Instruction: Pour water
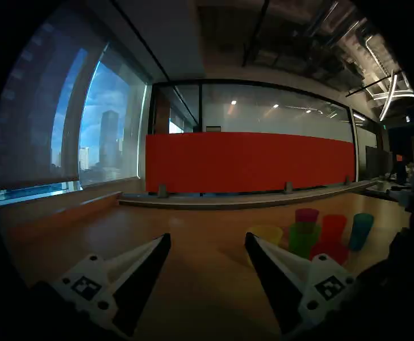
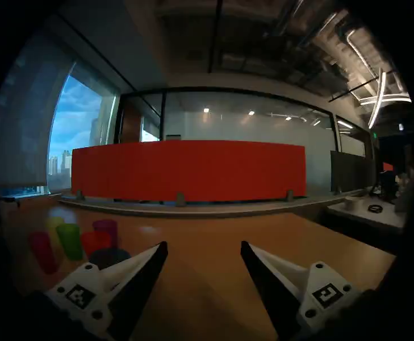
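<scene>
Left gripper [image 1: 207,236]: fingers stood wide apart over the table [image 1: 207,295], with nothing between them. Right gripper [image 2: 204,244]: the same, spread wide and empty. Neither touched any vessel.

The task's things, a group of coloured cups [image 1: 303,238], stood on the table on the near side of the red screen [image 1: 252,162]. In the left gripper view they lay under the screen's right end, beside and just beyond that gripper's right finger: a yellow cup [image 1: 266,234], a purple cup [image 1: 307,215], a red cup [image 1: 334,227] and a blue cup [image 1: 361,230] close about the green one. In the right gripper view the group sat under the screen's left end, beside that gripper's left finger. By that reading the cups stood between the two grippers, nearer the holder than the screen.

All cups appeared upright. The light was dim and the cups small. Whether any held water could not be determined. No water was seen on the table.

Assessment: the task appeared not yet begun. No cup was gripped, lifted or tilted. Outstanding, in my judgement: choose a source cup and a receiving cup, close a gripper on the source, raise it, tip it over the receiver, and set it down.
</scene>
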Motion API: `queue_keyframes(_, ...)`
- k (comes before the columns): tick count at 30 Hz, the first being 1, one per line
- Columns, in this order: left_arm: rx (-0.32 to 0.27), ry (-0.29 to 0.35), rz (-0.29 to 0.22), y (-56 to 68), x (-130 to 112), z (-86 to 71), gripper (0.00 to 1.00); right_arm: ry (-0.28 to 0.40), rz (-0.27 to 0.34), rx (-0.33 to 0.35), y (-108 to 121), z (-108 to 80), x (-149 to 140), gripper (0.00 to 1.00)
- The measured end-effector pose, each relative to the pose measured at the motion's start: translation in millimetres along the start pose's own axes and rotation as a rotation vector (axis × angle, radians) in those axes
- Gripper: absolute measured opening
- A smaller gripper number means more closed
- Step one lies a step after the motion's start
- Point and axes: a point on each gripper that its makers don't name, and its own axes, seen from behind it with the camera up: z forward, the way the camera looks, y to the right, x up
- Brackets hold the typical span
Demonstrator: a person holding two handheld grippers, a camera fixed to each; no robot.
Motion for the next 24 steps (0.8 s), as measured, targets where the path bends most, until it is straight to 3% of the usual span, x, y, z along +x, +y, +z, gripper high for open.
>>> queue_keyframes(14,-0.021,0.002,0.0,3.2,0.9,-1.6,0.97,0.001,-0.002,0.007,-0.7,0.1,-0.4,1.0)
queue_keyframes(24,0.001,-0.014,0.009,-5.3,0.9,0.0,0.97,-0.029,-0.002,0.004,2.1,-1.0,-4.7,0.99)
